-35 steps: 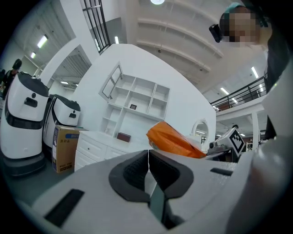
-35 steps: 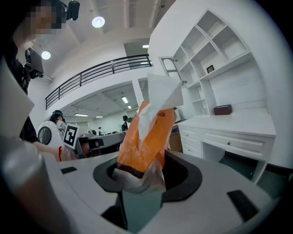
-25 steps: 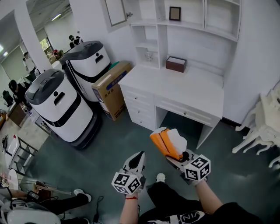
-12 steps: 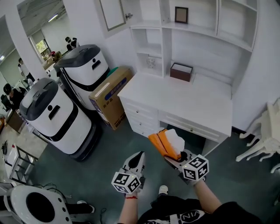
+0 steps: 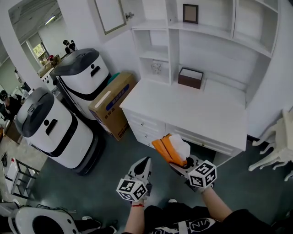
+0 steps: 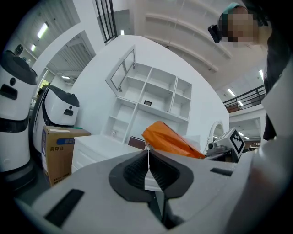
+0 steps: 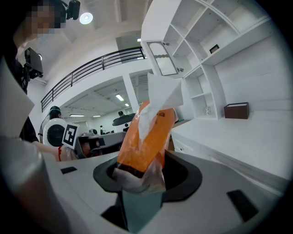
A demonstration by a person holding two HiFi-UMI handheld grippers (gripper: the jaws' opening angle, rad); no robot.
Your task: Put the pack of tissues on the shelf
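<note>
My right gripper (image 5: 181, 163) is shut on an orange pack of tissues (image 5: 171, 148) with a white tissue sticking out of its top; it hangs in the air just in front of the white desk (image 5: 192, 107). In the right gripper view the pack (image 7: 147, 137) stands upright between the jaws (image 7: 142, 176). The white shelf unit (image 5: 201, 27) rises over the back of the desk. My left gripper (image 5: 144, 165) is shut and empty, low and left of the right one; its jaws (image 6: 148, 167) meet in the left gripper view, where the pack (image 6: 171, 139) shows beyond them.
A brown box (image 5: 191, 77) sits on the desk under the shelves, and a small picture frame (image 5: 190, 13) stands on an upper shelf. Left of the desk are a cardboard carton (image 5: 112, 104) and two white-and-grey robots (image 5: 50, 125). White chairs (image 5: 277, 141) stand at the right.
The view has moved closer to the desk and shelves. Both grippers keep their pose, the right one still holding the tissue pack, now nearer the desk's front edge.
</note>
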